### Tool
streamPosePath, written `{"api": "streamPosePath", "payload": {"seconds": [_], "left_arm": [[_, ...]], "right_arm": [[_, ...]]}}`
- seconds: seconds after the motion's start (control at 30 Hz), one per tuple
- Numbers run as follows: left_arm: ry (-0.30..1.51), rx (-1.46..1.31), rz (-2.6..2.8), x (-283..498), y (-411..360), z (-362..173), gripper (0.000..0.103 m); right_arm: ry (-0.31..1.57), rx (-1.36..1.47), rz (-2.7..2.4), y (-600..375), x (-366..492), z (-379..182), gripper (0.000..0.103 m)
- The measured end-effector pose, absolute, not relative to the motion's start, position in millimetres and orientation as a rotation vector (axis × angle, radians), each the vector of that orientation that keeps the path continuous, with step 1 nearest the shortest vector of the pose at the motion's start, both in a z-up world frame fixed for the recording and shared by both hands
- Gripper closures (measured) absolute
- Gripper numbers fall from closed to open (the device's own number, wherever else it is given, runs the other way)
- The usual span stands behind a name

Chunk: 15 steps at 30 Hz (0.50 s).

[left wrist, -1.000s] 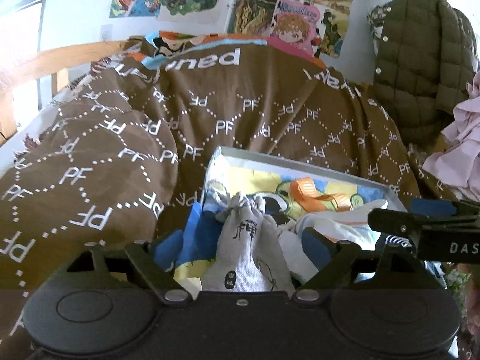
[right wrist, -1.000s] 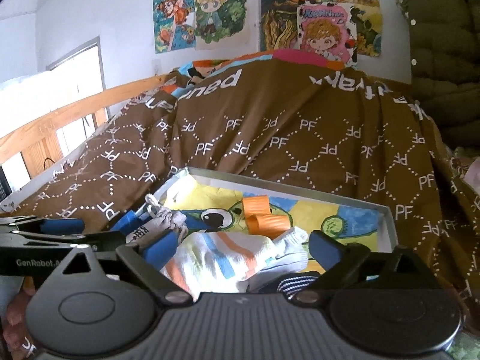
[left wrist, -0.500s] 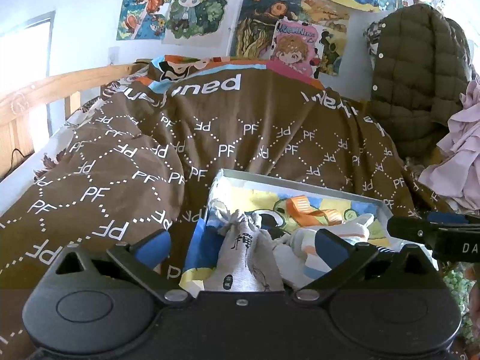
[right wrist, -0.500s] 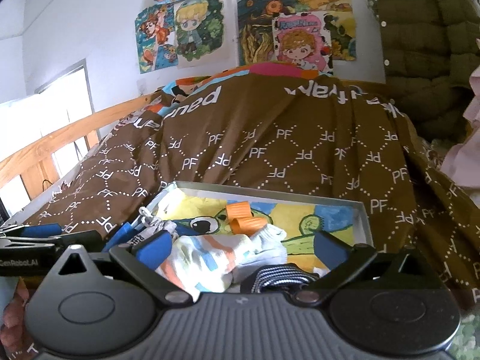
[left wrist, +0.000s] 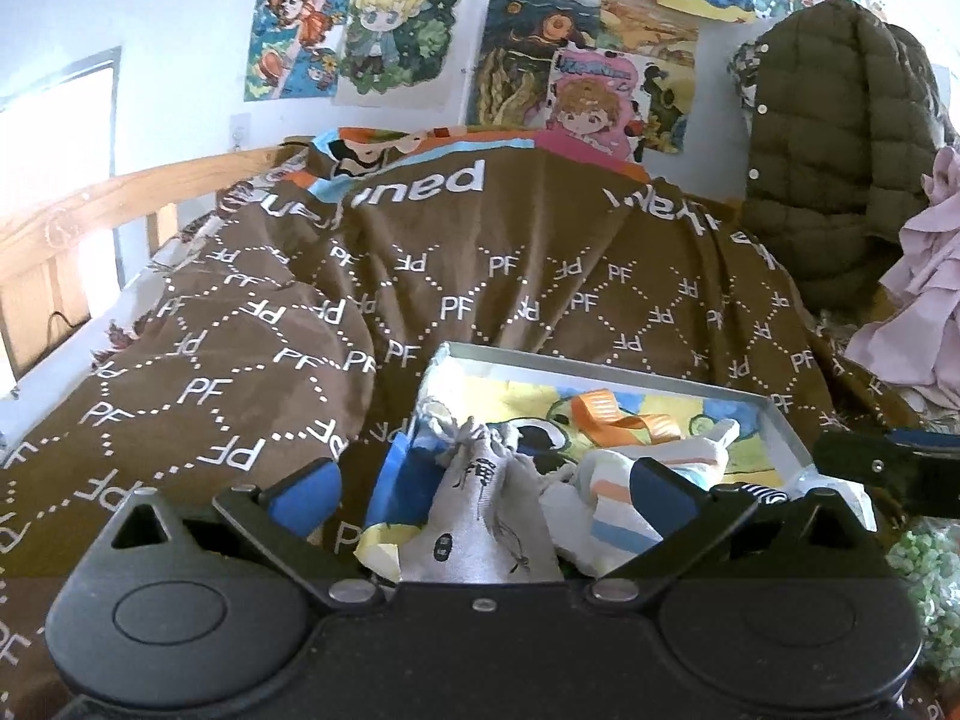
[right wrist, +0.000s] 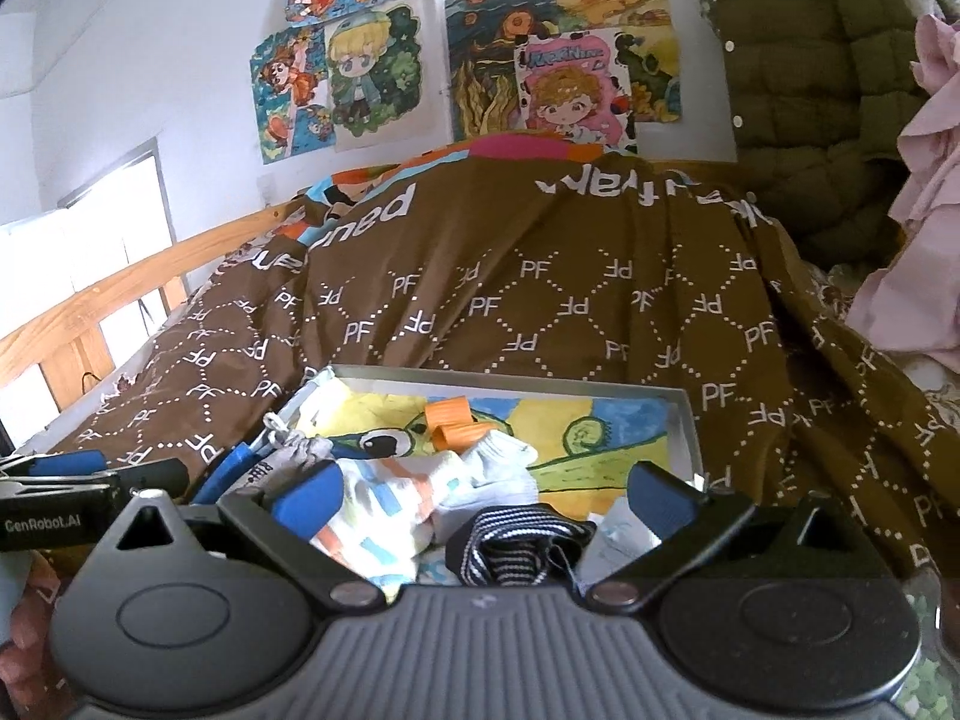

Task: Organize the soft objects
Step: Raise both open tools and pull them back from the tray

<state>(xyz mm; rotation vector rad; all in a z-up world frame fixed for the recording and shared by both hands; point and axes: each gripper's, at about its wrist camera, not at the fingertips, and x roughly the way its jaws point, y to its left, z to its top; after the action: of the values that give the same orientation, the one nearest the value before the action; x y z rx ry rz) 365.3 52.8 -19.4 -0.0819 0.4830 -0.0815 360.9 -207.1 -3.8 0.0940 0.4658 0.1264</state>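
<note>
Knit socks (left wrist: 480,516) crumpled in shallow rectangular tray (left wrist: 780,420), quilted blanket (left wrist: 480,276) beneath.

I have spread the left gripper (left wrist: 483,489) fully, letting go of the grey printed sock (left wrist: 486,522), which now lies in the shallow box (left wrist: 780,426); both grippers have drawn back and the right gripper (right wrist: 483,495) has rolled slightly.

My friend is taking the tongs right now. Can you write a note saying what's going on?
Left tongs: wide open, holding nothing, grey sock lying loose between them.
Right tongs: open, empty, over the striped sock.
Things: grey sock, pastel sock, striped sock and orange ribbon all sit in the shallow box on the brown blanket.
Done: socks are in the box.
Left: they look heaped, so probably tidy them.
</note>
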Motion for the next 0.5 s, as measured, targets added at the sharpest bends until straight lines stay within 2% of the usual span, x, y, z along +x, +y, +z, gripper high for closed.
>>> {"api": "streamPosePath", "payload": {"seconds": [0.5], "left_arm": [[0.479, -0.081, 0.028, 347, 50, -18, 0.001]], "right_arm": [[0.449, 0.097, 0.118, -209, 344, -2, 0.0]]}}
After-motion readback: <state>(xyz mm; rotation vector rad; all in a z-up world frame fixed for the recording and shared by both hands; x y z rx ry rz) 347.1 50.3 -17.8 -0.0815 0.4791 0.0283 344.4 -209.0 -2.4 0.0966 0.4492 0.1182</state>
